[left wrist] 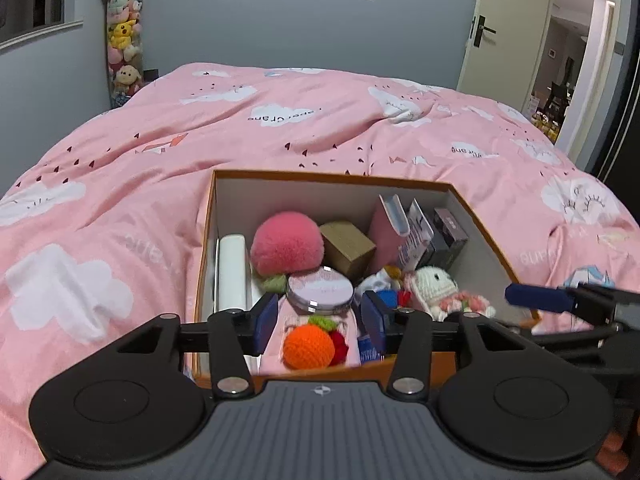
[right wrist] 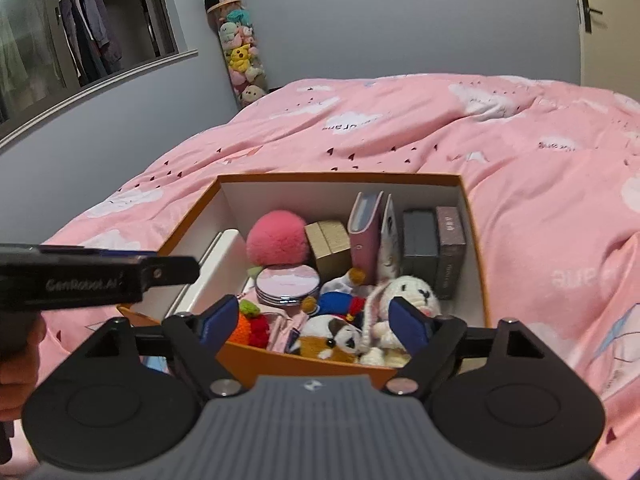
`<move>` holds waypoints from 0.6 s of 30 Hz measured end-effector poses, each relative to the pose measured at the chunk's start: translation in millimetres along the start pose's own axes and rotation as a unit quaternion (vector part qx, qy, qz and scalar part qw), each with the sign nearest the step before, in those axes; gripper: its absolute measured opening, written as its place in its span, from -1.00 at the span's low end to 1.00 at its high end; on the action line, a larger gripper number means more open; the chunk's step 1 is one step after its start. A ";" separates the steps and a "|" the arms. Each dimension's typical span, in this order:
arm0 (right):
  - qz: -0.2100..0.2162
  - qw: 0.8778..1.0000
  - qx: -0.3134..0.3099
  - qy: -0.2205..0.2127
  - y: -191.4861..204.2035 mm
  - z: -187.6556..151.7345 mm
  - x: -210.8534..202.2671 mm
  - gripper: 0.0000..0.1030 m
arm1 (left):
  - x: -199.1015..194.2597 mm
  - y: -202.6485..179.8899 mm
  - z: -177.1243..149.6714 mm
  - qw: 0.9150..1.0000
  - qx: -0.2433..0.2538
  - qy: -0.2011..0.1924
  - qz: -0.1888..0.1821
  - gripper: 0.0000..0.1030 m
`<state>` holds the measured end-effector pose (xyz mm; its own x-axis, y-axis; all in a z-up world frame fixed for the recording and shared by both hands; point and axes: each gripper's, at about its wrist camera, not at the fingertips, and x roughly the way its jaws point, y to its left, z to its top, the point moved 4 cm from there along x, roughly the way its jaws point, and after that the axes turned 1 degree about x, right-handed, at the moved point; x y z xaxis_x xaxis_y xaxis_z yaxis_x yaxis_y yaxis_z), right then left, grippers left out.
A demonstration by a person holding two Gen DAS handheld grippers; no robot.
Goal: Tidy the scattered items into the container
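An orange cardboard box (left wrist: 332,178) (right wrist: 340,178) with white walls sits on the pink bed. Inside lie a pink pompom (left wrist: 286,242) (right wrist: 276,240), a round compact (left wrist: 320,290) (right wrist: 287,282), a crochet bunny (left wrist: 434,286) (right wrist: 408,292), an orange crochet fruit (left wrist: 308,346) (right wrist: 248,328), a small brown box (left wrist: 348,246), a plush dog (right wrist: 332,340) and upright booklets. My left gripper (left wrist: 320,322) hovers over the box's near left part, open, with the fruit below its gap. My right gripper (right wrist: 314,322) stands open above the dog and bunny, touching neither.
The pink cloud-print duvet (left wrist: 120,184) spreads around the box. A clear tube of plush toys (right wrist: 242,56) stands at the far wall. A door (left wrist: 504,32) is open at the far right. A hand (right wrist: 18,356) holds the left gripper's handle.
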<state>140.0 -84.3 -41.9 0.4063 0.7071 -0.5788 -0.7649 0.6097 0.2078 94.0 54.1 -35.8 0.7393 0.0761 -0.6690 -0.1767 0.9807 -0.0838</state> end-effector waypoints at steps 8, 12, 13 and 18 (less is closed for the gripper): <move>-0.034 0.999 -0.001 -0.007 -0.3 -10.3 -4.0 0.72 | -5.4 6.1 -18.7 1.000 -0.022 -0.004 0.014 0.25; -0.028 1.000 -0.007 -0.010 4.4 -12.5 -5.7 0.76 | -8.0 6.3 -22.2 0.999 -0.025 -0.015 0.022 0.27; -0.029 0.999 -0.008 -0.010 5.3 -12.7 -5.4 0.77 | -8.2 6.0 -23.3 0.999 -0.024 -0.017 0.023 0.27; -0.043 0.999 -0.006 -0.009 6.8 -16.1 -1.1 0.79 | -4.6 5.4 -28.6 0.999 -0.026 -0.026 0.032 0.28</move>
<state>126.3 -86.7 -52.5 0.4789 0.6590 -0.5799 -0.7327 0.6639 0.1495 71.1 53.9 -54.3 0.7573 0.1492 -0.6358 -0.2570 0.9631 -0.0802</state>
